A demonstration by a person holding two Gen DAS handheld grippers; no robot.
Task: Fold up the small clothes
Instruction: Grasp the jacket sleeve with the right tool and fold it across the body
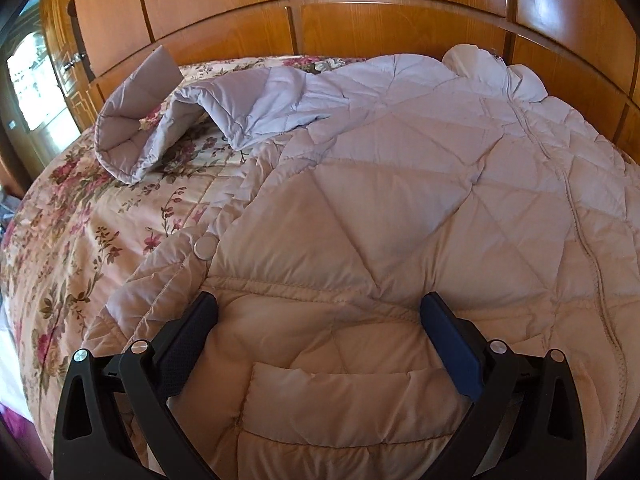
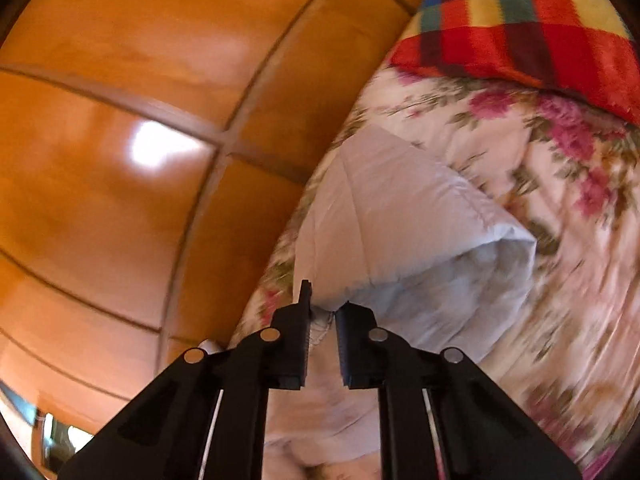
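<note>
A pale lilac quilted jacket (image 1: pixel 380 200) lies spread front-up on a floral bedspread (image 1: pixel 80 240), with its zipper running down the right and one sleeve (image 1: pixel 160 120) bent out to the upper left. My left gripper (image 1: pixel 318 320) is open, its fingers wide apart just above the jacket's lower part near a pocket flap (image 1: pixel 340 384). In the right wrist view my right gripper (image 2: pixel 322 316) is shut on a fold of the jacket's other sleeve (image 2: pixel 400 232), which extends ahead with its cuff opening to the right.
A wooden panelled wardrobe (image 1: pixel 320 12) stands close behind the bed and also shows in the right wrist view (image 2: pixel 120 160). A red checked blanket (image 2: pixel 520 20) lies on the bedspread (image 2: pixel 560 200) at the upper right. A window (image 1: pixel 28 80) is at the far left.
</note>
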